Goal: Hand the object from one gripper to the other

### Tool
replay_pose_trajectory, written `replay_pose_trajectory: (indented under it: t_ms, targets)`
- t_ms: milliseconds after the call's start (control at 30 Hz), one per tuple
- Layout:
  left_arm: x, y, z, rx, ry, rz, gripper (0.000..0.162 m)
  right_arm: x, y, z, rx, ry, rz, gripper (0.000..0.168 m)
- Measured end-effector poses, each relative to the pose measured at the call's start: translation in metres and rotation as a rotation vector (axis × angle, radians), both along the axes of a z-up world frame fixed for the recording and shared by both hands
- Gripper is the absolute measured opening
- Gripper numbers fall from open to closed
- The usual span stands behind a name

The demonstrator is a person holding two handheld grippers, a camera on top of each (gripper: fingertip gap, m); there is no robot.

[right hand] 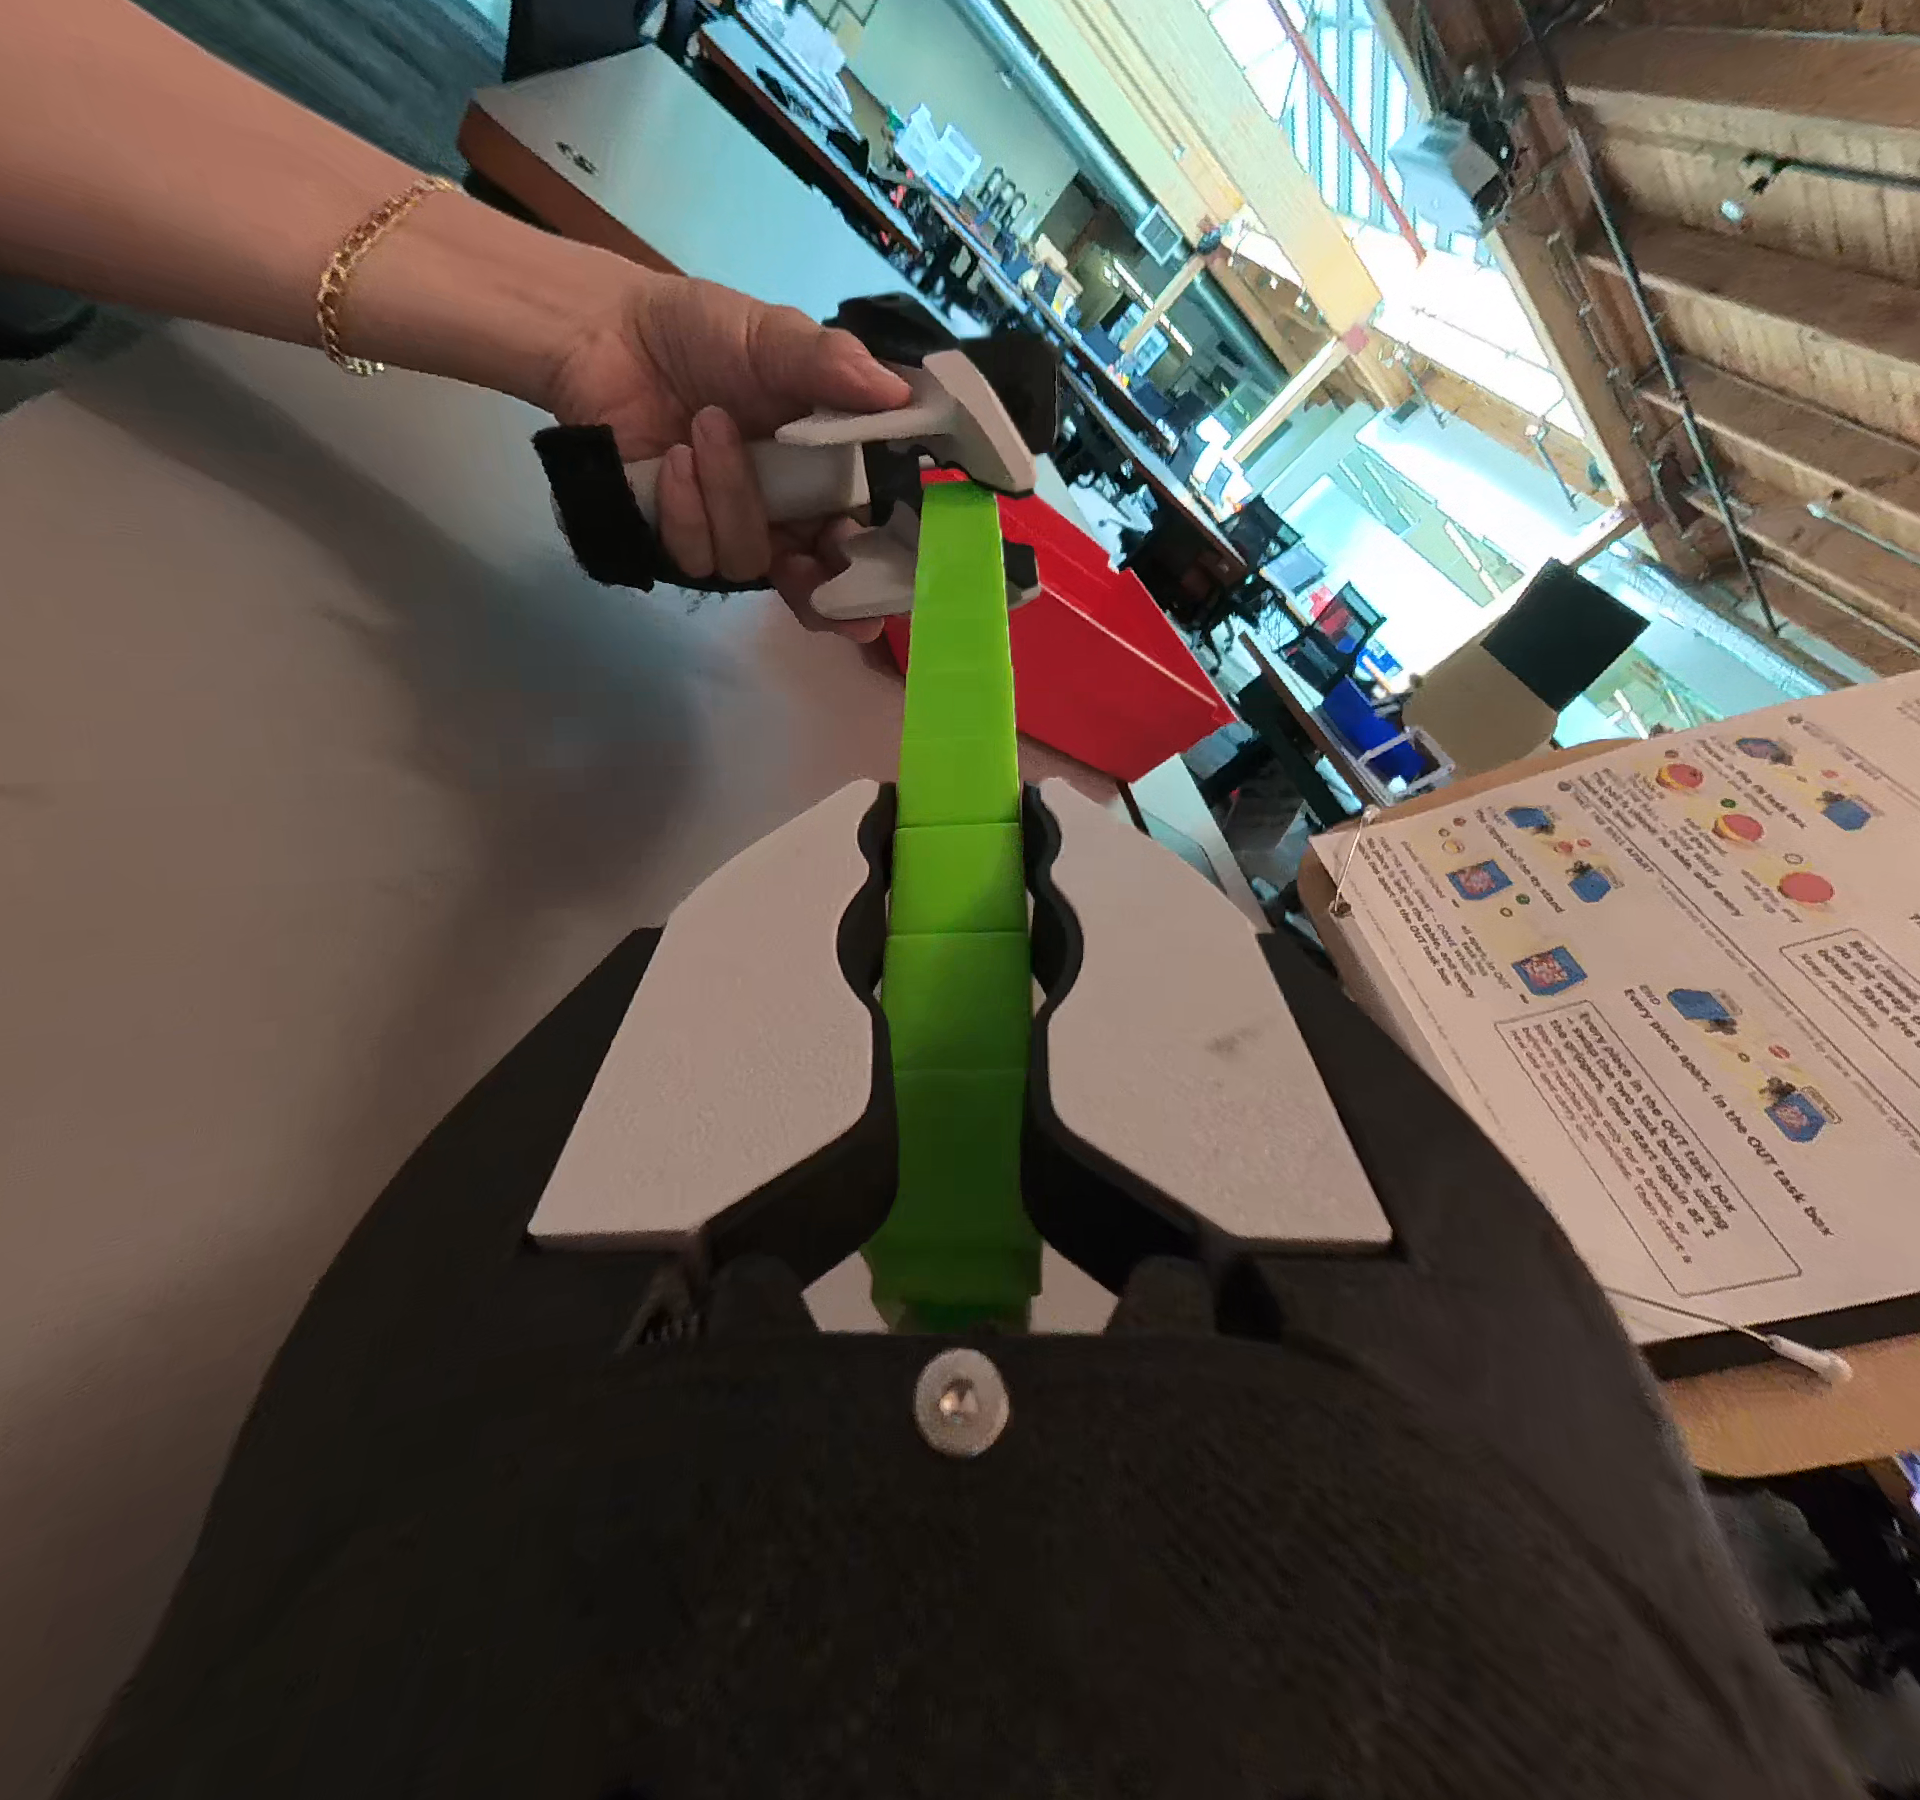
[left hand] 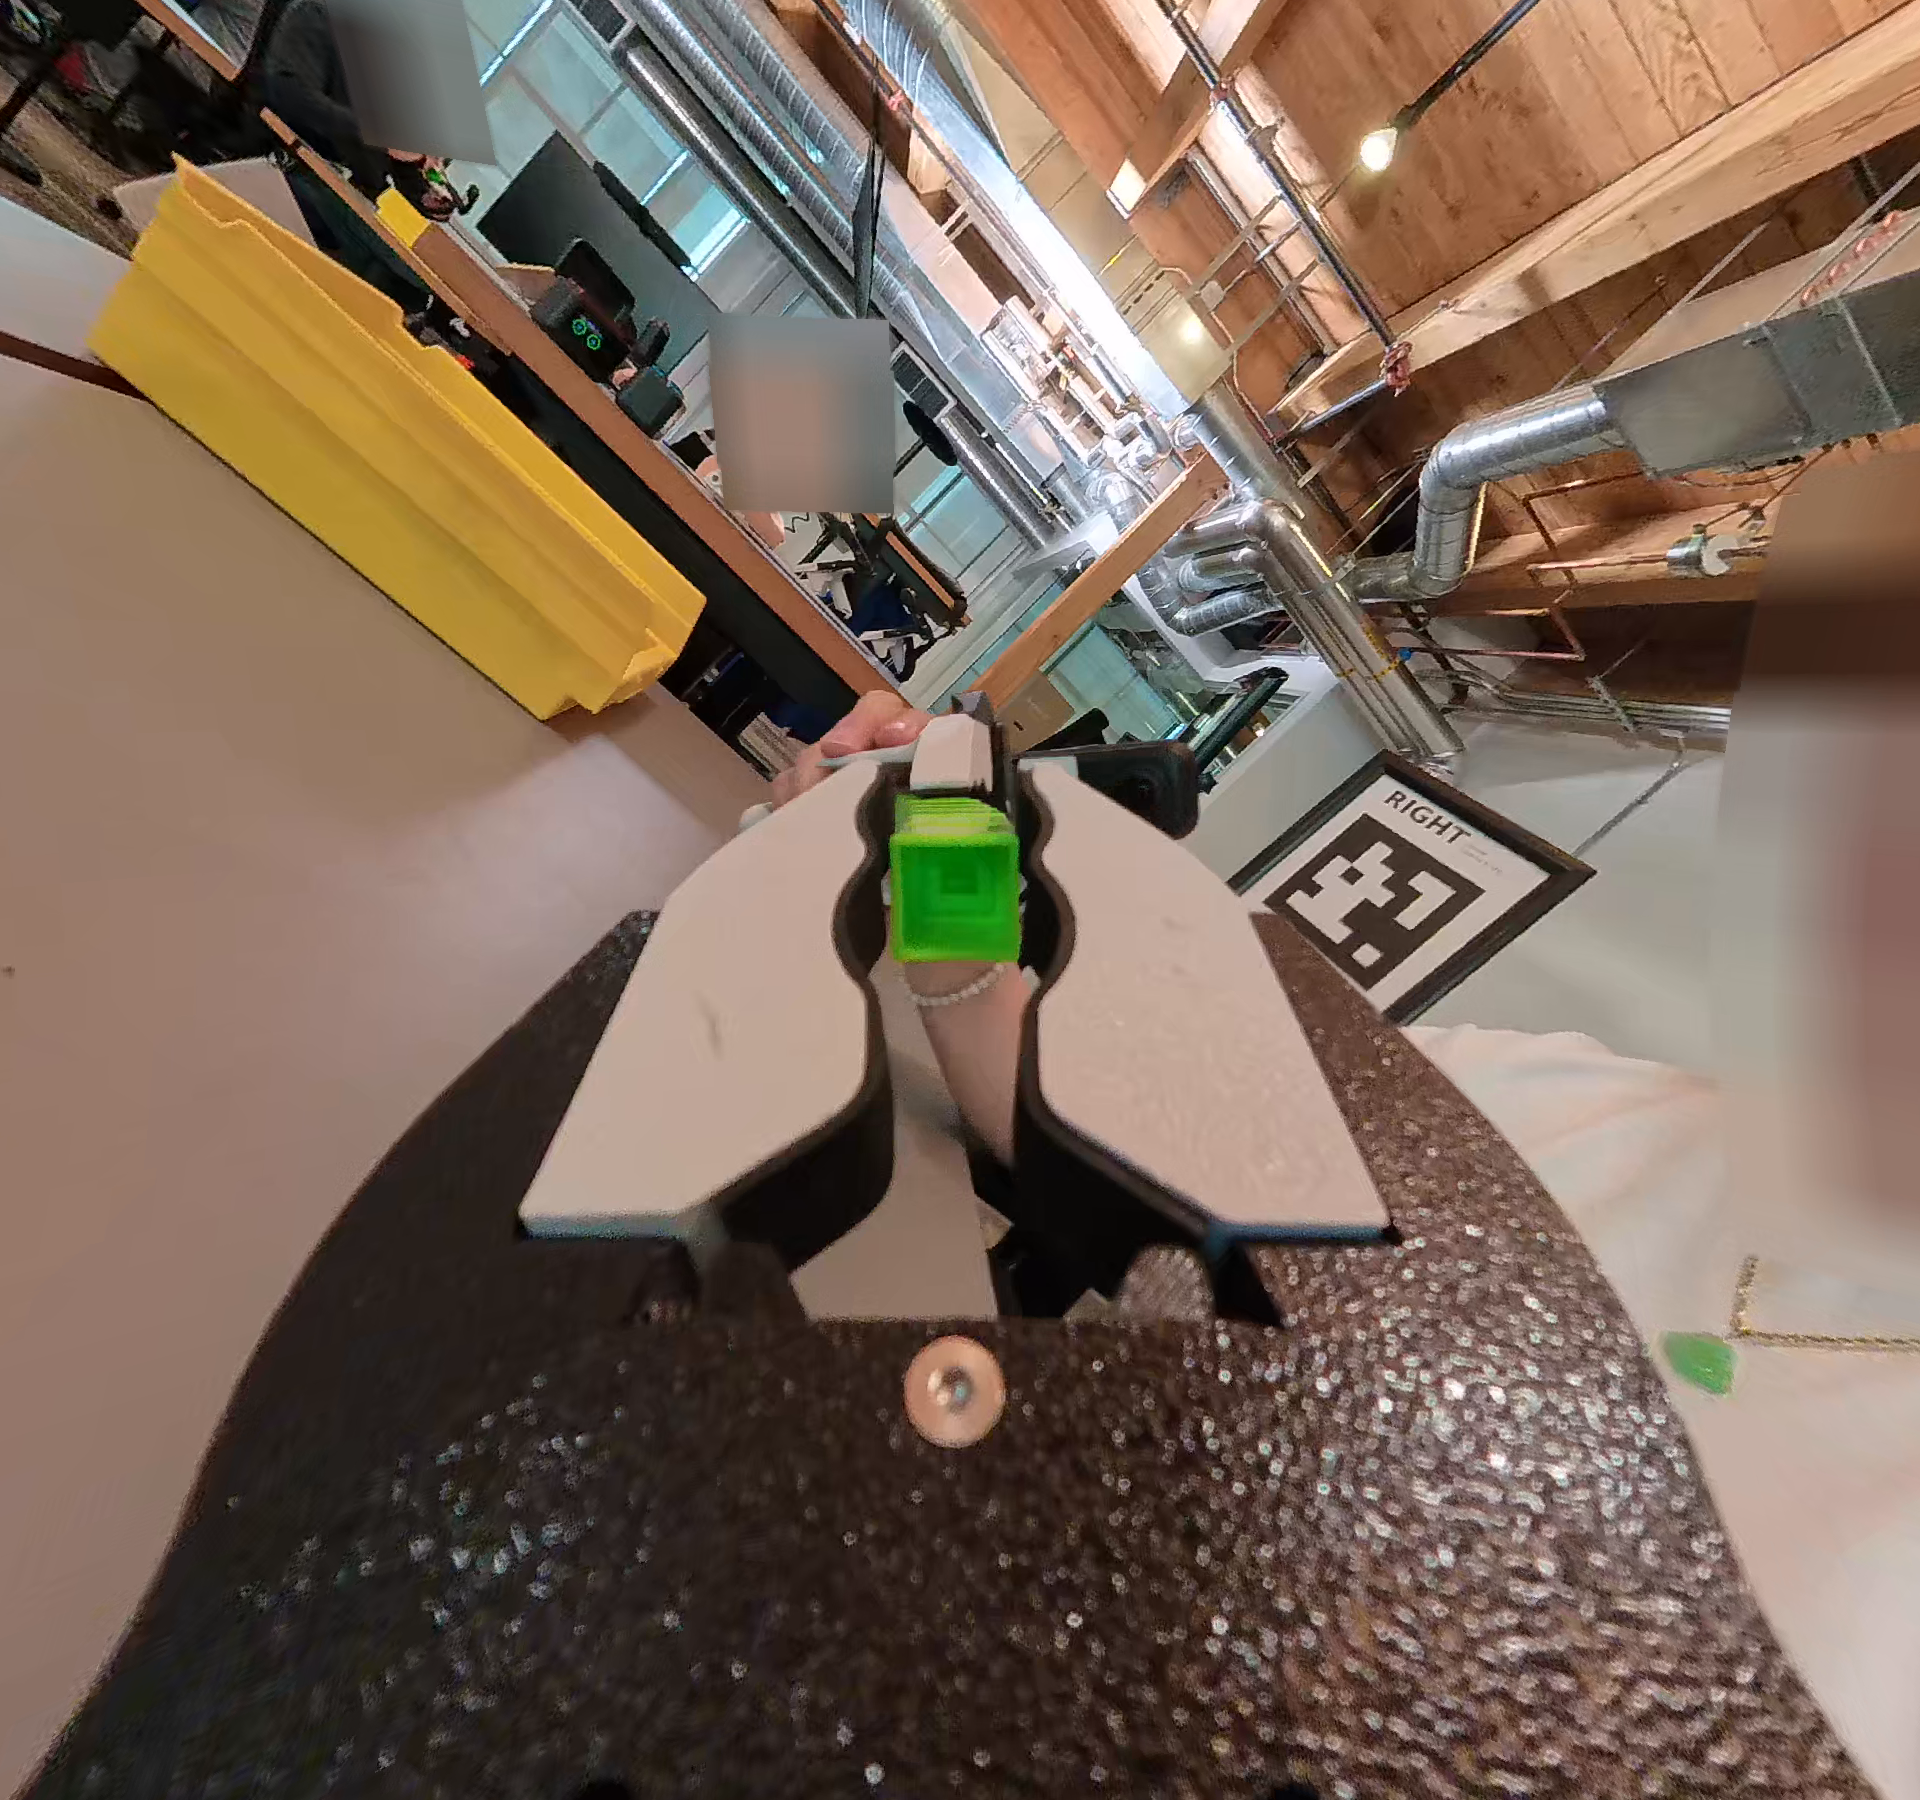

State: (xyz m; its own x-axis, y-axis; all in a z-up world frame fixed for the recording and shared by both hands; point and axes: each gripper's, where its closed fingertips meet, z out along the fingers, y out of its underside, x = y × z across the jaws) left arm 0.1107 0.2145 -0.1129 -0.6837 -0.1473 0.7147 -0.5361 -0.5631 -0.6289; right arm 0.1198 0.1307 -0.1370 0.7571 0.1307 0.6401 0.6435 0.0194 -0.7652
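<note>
We are working over a pale surface (left hand: 208, 815). A yellow bin (left hand: 364, 462) is sitting on it on the far left in the left wrist view, a red bin (right hand: 1081, 649) is lying beyond the far tongs in the right wrist view, and a printed instruction sheet (right hand: 1621, 1002) is lying to the right. A framed black-and-white marker card (left hand: 1403, 877) is leaning behind the tongs.

We are holding the green segmented bar (right hand: 956, 919) in the air, spanning both tools. The right tongs (right hand: 958, 877) are closing narrowly on its near end, both pads touching its sides. The left tongs (left hand: 956, 877) are gripping its other end narrowly, the square end face pointing at the camera. A hand (right hand: 717, 400) is holding the left tool; nothing is standing between the two tongs but the bar.
</note>
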Motion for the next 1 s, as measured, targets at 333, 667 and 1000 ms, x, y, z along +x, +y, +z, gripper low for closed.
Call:
replay_pose_trajectory:
  t_ms: [333,667,1000]
  targets:
    - [-0.003,0.002,-0.014,0.738,-0.485,0.32,0.082,0.018,-0.009,0.005,-0.088,0.266,-0.024,0.023]
    - [-0.019,-0.064,-0.013,0.66,-0.765,0.246,0.057,-0.018,-0.004,0.023,-0.032,0.556,0.237,0.022]
    - [-0.018,-0.072,0.003,0.527,-0.753,0.302,0.025,-0.028,0.004,0.023,-0.016,0.625,0.278,0.022]
